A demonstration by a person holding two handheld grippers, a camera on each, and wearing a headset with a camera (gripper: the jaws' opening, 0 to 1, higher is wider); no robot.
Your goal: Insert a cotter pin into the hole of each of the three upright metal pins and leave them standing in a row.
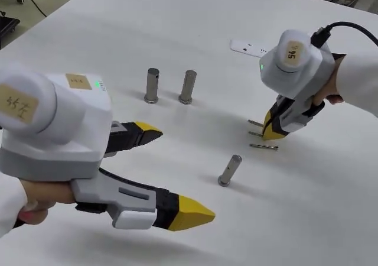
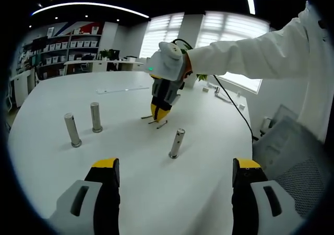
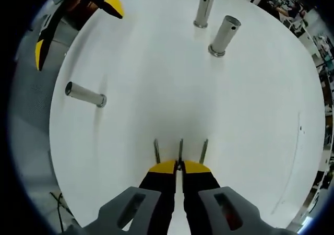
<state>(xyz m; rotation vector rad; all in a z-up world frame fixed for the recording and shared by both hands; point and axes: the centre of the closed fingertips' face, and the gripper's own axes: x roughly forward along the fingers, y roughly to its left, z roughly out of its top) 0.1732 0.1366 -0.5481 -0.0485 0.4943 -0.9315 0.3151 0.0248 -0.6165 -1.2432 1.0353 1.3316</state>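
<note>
My right gripper (image 3: 179,167) tipped down onto table (image 3: 250,115), jaws pressed together, pinching middle cotter pin (image 3: 180,150) that sticks out ahead of tips; low angle suits lifting it off surface. Left gripper (image 2: 176,164) spread wide, hovering; nearest metal pin (image 2: 177,143) straight ahead, likely mine to steady.

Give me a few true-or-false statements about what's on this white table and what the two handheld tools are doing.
1. Three metal pins stand upright on the table. True.
2. One metal pin already has a cotter pin through its hole. False: all three cotter pins are at the tips of the right gripper.
3. The jaws of the left gripper are wide open. True.
4. The right gripper's jaws are spread wide. False: they are shut on the middle cotter pin.
</note>
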